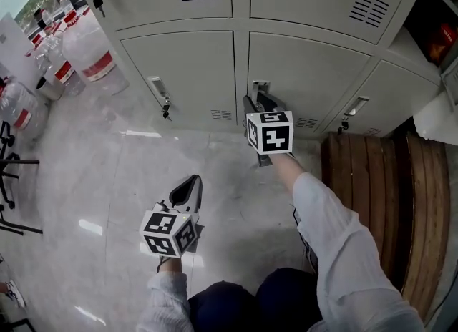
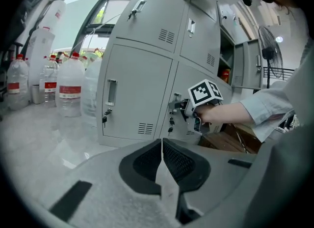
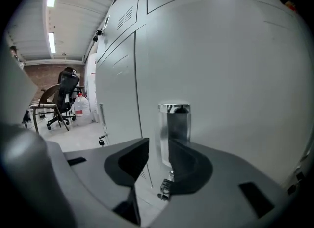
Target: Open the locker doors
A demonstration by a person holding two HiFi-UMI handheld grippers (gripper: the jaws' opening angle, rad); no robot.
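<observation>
Facing the bottom middle door (image 3: 235, 74), your right gripper (image 3: 158, 146) has its jaws apart. The upright handle (image 3: 174, 124) lies straight ahead in the gap, apparently ungripped. Your left gripper (image 2: 162, 143), closed and empty, hangs well back, so the right is nearer.

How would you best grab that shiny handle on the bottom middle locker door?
Probably by the upright left lip of the chrome handle, coming straight at the door, one jaw inside its hollow. It is a tall, recessed pull. The right gripper is lined up so.
</observation>
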